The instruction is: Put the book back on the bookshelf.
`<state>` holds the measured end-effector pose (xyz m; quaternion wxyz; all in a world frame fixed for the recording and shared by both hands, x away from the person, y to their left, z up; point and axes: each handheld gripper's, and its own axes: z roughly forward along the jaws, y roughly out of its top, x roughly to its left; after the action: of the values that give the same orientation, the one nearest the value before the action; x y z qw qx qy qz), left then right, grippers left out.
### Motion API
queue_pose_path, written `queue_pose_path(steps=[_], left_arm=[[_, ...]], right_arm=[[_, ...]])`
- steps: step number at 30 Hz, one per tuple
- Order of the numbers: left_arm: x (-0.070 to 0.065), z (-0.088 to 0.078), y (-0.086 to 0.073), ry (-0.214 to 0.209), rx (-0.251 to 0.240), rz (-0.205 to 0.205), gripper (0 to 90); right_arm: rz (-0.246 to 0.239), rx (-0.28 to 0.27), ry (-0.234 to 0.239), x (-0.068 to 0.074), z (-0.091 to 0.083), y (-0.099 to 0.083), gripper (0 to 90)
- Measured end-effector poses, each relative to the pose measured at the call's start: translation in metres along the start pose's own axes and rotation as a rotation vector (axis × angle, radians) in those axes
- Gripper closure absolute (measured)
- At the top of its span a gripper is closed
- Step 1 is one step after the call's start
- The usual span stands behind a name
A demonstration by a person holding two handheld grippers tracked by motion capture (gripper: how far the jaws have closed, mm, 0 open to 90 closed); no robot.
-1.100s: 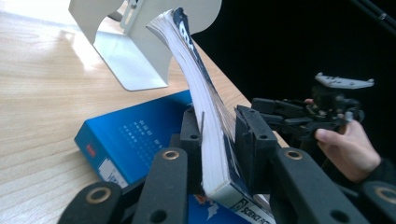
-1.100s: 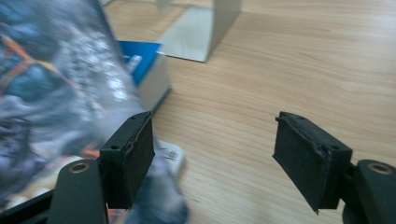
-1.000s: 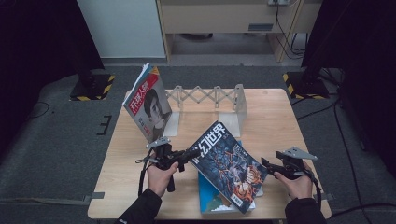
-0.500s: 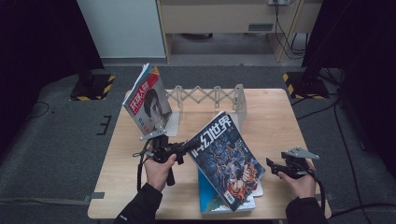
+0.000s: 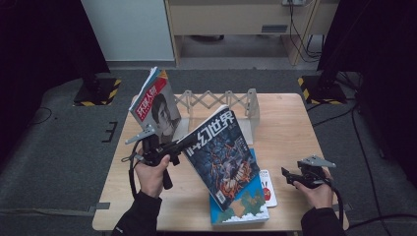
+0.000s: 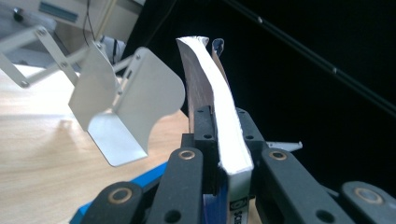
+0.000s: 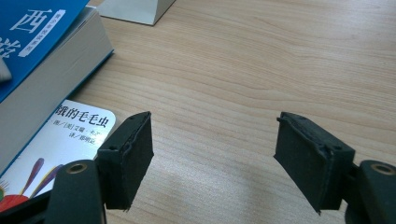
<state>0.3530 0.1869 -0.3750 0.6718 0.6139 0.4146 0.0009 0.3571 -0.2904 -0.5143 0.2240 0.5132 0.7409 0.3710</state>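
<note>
A thick magazine (image 5: pixel 221 147) with a dark illustrated cover hangs tilted above the table, its lower corner over a blue book (image 5: pixel 246 206). My left gripper (image 5: pixel 184 144) is shut on the magazine's left edge. In the left gripper view the pale page edge of the magazine (image 6: pixel 219 102) rises between the jaws of that gripper (image 6: pixel 223 135). My right gripper (image 5: pixel 287 176) stands open low over the table at the right, nothing between its pads (image 7: pixel 215 154). Just left of it lies a small white picture book (image 7: pixel 65 135), beside the blue book (image 7: pixel 42 51).
A white accordion book rack (image 5: pixel 216 101) stands at the back of the wooden table (image 5: pixel 290 128), its end plate (image 6: pixel 126 102) close by. Another magazine (image 5: pixel 157 105) with a face on its cover leans upright at the rack's left end. The small white book (image 5: pixel 268 189) lies right of the blue one.
The left gripper has lifted the dark magazine off the blue book and tipped it more upright, towards the rack. The right gripper has stayed where it was.
</note>
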Motion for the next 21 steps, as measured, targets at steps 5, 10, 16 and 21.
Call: queue_pose_path(steps=[5,10,16,21], left_arm=[[-0.001,-0.013,0.009,0.04,-0.036,0.028,82.4],[0.002,-0.029,0.019,0.086,-0.089,0.039,82.4],[0.008,-0.048,0.027,0.109,-0.149,0.026,82.4],[0.014,-0.059,0.031,0.17,-0.168,0.05,82.5]], right_arm=[[-0.001,-0.001,0.001,0.0,0.0,0.0,27.8],[-0.009,0.003,-0.002,-0.001,0.001,0.0,27.9],[-0.014,0.008,0.0,0.0,0.002,-0.001,27.8],[-0.018,0.025,-0.002,0.0,0.003,-0.002,27.6]])
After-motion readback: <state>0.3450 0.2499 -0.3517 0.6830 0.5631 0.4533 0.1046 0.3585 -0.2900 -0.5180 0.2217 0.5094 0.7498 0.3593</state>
